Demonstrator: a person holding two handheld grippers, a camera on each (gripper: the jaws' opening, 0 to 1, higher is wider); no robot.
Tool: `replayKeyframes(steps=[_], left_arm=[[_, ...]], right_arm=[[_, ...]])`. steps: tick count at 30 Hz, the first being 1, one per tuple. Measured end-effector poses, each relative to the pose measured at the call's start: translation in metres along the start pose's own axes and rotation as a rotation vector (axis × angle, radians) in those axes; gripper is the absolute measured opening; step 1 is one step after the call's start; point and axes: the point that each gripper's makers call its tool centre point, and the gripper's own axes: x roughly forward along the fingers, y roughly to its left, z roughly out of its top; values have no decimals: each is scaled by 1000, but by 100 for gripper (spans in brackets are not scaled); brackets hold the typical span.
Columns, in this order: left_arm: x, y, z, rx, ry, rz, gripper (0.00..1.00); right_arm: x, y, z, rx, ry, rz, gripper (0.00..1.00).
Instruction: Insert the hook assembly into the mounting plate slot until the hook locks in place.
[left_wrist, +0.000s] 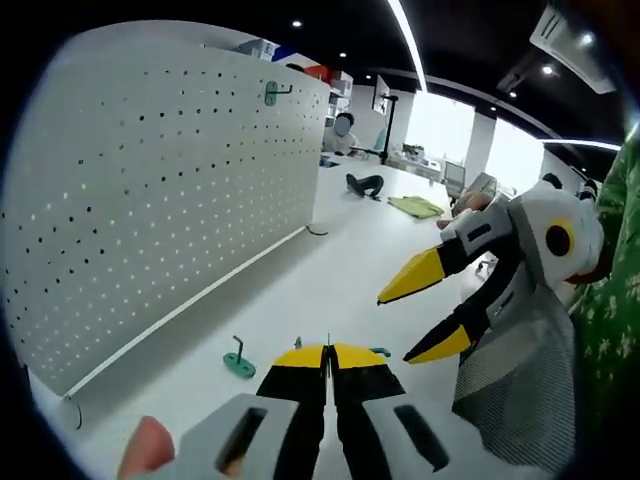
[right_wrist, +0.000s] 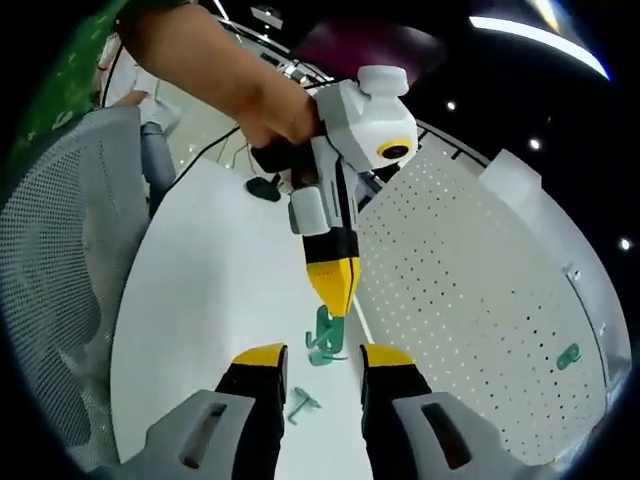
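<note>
Office — white desks (left_wrist: 340, 260), mesh chair (right_wrist: 50, 290).

Left gripper (left_wrist: 328, 352) closed; right gripper (right_wrist: 324, 357) spread.

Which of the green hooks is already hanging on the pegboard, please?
The hook near the pegboard's top edge is mounted. The other two, one hook by the board's foot and another hook nearer the right gripper, lie on the table.

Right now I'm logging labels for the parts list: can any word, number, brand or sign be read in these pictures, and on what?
None can be read.
Pegboard: bare holes, no print.
Green hooks on the table: no marking visible.
Left hand-held gripper and right hand-held gripper: no lettering visible.
Items on the far desk: too small and blurred to tell.
</note>
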Motion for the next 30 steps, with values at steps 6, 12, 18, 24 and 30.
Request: replayKeyframes(steps=[6, 12, 18, 24, 30], left_arm=[[-1, -10, 7, -22, -18, -26, 1], [0, -17, 12, -57, -30, -55, 1], [0, -21, 15, -99, -31, -74, 1], [0, -24, 16, -155, -34, -94, 1], [0, -25, 16, -181, -32, -104, 1]], right_arm=[[0, -1, 0, -5, -1, -1, 22], [-1, -2, 1, -11, -5, -9, 16], [-2, -5, 1, -22, -8, -19, 12], [-1, -5, 1, -31, -9, -20, 9], [-2, -6, 1, -35, -6, -24, 7]])
